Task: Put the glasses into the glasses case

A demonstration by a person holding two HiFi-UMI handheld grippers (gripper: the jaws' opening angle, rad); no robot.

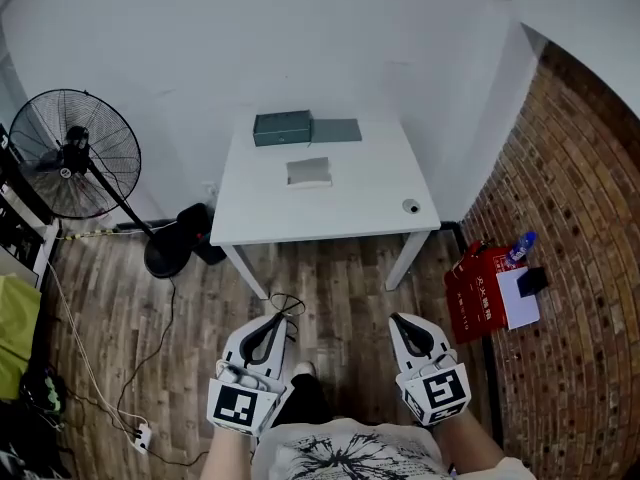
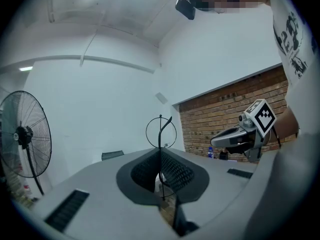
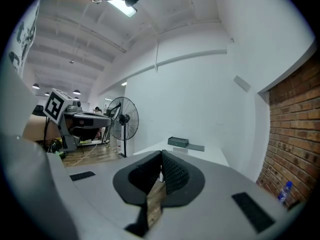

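A grey-green glasses case (image 1: 282, 127) lies at the far edge of the white table (image 1: 360, 208), with a flat grey-green piece (image 1: 337, 130) beside it on the right. The case also shows small in the right gripper view (image 3: 178, 142). My left gripper (image 1: 272, 322) is low over the wood floor, well short of the table, shut on thin wire-rimmed glasses (image 1: 286, 306). One round lens rim (image 2: 161, 131) stands above the closed jaws of the left gripper (image 2: 161, 152). My right gripper (image 1: 401, 320) hangs alongside it, shut with nothing between the pads (image 3: 161, 157).
A pale flat object (image 1: 309, 172) lies mid-table and a small round thing (image 1: 411, 206) sits near its front right corner. A standing fan (image 1: 70, 153) is left of the table. A red bag (image 1: 478, 288) and blue bottle (image 1: 522, 246) stand by the brick wall.
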